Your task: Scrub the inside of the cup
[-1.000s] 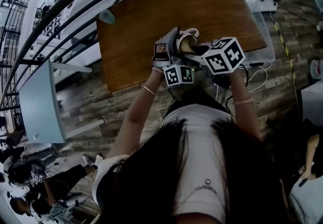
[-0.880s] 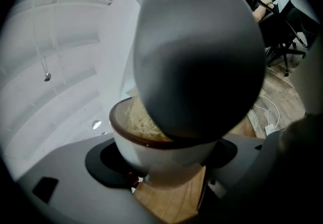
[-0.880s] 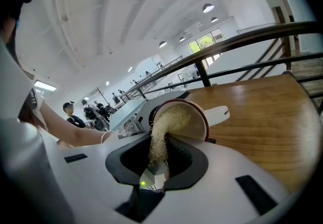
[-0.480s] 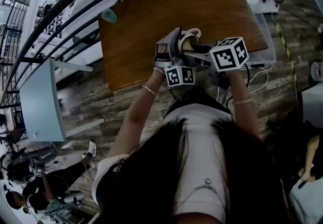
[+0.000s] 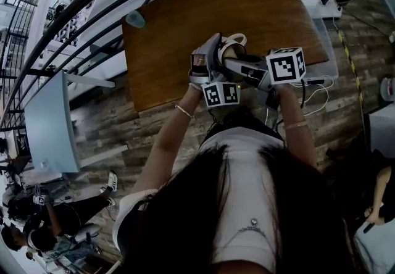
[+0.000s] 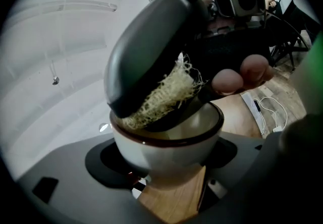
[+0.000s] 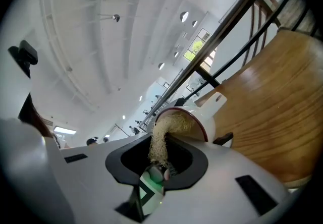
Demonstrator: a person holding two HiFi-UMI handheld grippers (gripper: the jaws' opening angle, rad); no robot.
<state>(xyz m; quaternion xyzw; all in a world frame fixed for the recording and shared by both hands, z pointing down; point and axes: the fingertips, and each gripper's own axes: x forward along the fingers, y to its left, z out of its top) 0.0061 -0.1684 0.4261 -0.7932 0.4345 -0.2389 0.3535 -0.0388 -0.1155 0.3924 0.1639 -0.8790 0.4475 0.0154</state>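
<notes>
A white cup [image 6: 151, 150] with a dark rim sits between the jaws of my left gripper [image 6: 166, 160], which is shut on its sides and holds it above the wooden table [image 5: 179, 26]. My right gripper [image 7: 160, 160] is shut on a pale loofah scrubber [image 7: 160, 140]. The scrubber's fibres reach over the rim into the cup [image 7: 197, 119]. In the left gripper view the right gripper [image 6: 156, 102] presses the scrubber [image 6: 164, 94] against the cup's inner wall. The head view shows the cup [image 5: 233, 41] tilted between both grippers in front of the person's chest.
A small teal object [image 5: 134, 18] lies at the table's far left corner. White cables [image 5: 318, 97] and a pale box [image 5: 324, 26] are to the table's right. Dark railing bars [image 5: 92, 13] run past the far side. People stand on the floor at lower left.
The right gripper has rolled and shifted slightly right, its marker cube turning to show another face. The cup and left gripper stayed almost in place.
</notes>
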